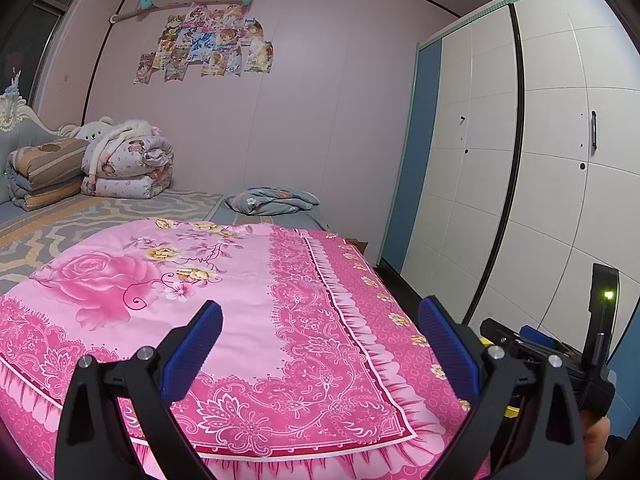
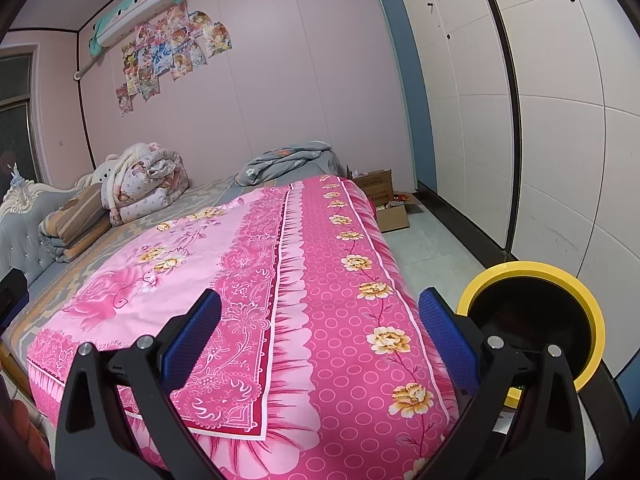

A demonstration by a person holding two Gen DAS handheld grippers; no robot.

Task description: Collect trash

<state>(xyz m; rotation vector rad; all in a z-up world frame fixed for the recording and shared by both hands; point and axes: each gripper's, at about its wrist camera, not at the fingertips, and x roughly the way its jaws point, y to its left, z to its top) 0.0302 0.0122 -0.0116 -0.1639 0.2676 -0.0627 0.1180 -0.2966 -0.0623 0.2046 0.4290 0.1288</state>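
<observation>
Both jaws stand wide apart with nothing between them: the left gripper (image 1: 320,320) and the right gripper (image 2: 320,316) hover over the foot of a bed spread with a pink floral quilt (image 2: 256,264). A yellow-rimmed black bin (image 2: 536,316) sits just right of the right gripper, on the floor beside the bed. No loose trash shows on the quilt. White wardrobe doors (image 1: 560,152) stand beyond.
</observation>
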